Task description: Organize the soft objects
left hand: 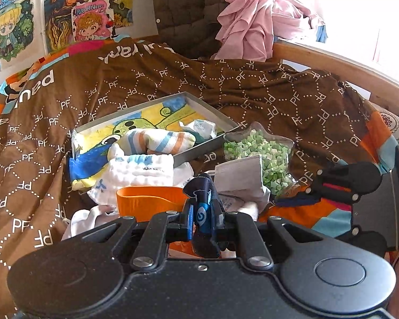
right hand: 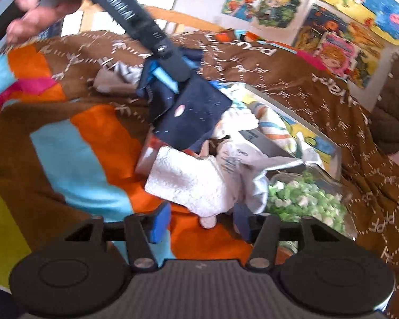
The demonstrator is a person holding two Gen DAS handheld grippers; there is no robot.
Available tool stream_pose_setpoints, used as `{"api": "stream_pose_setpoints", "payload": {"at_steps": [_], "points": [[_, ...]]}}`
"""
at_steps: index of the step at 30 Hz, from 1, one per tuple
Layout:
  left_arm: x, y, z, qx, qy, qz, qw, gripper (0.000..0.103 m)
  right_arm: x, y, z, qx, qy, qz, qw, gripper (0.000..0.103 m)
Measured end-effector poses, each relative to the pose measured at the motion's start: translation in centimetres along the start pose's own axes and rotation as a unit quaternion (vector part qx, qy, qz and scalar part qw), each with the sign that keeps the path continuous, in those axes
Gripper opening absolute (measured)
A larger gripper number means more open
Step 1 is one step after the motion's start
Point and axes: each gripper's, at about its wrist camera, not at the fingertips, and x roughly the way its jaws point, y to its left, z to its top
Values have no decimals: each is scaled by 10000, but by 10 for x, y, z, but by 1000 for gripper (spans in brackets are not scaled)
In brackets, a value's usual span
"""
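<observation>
The left hand-held gripper [left hand: 203, 219] is clamped on a dark navy cloth [right hand: 191, 114], which hangs lifted above the bed in the right wrist view. The right hand-held gripper [right hand: 200, 224] has its fingers well apart around nothing, poised just in front of a white terry cloth [right hand: 185, 183].

Taking the grey tray [left hand: 199, 150] with the cartoon lining as the landmark: a striped cloth [left hand: 159, 138] lies inside it, a small crumpled white piece [left hand: 200, 129] sits toward its far corner, and a white muslin cloth [left hand: 141, 171] drapes over its near edge. An orange container [left hand: 149, 199] is just in front of the tray, and a clear dish of green pieces [left hand: 263, 154] stands beside its right corner. All of this rests on the brown bedspread [left hand: 252, 93].

The step in hand appears to be carrying the navy cloth to join the others. The next move calls for taking it over the tray's near edge and letting go where the striped cloth leaves room, or else for the right gripper to close on the white terry cloth.

The tray's near-left corner is buried under fabric. The right wrist view is blurred, so whether the white terry cloth is one item or several bunched together is hard to say. The orange container's contents are hidden.
</observation>
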Motion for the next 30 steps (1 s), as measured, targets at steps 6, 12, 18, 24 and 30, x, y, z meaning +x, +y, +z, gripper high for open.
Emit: {"api": "stream_pose_setpoints", "payload": {"at_steps": [6,12,18,24,30], "points": [[3,5,-2,-40,22,12,10000,13,23,-1,5,71,-85,22,9999,83],[10,15,0,-130,36,7,9999,13,35,6,5,-73,-162,182,9997,91],[21,21,0,-154,59,-68,9998,13,47,15,8,-245,-182,165,9994,94],[30,23,-3,-168,72,-137,9997,13,58,15,9,-223,-236,-1,9995,89],[27,19,-2,-148,75,-128,9998,13,48,14,11,-349,-347,-97,9987,61]]}}
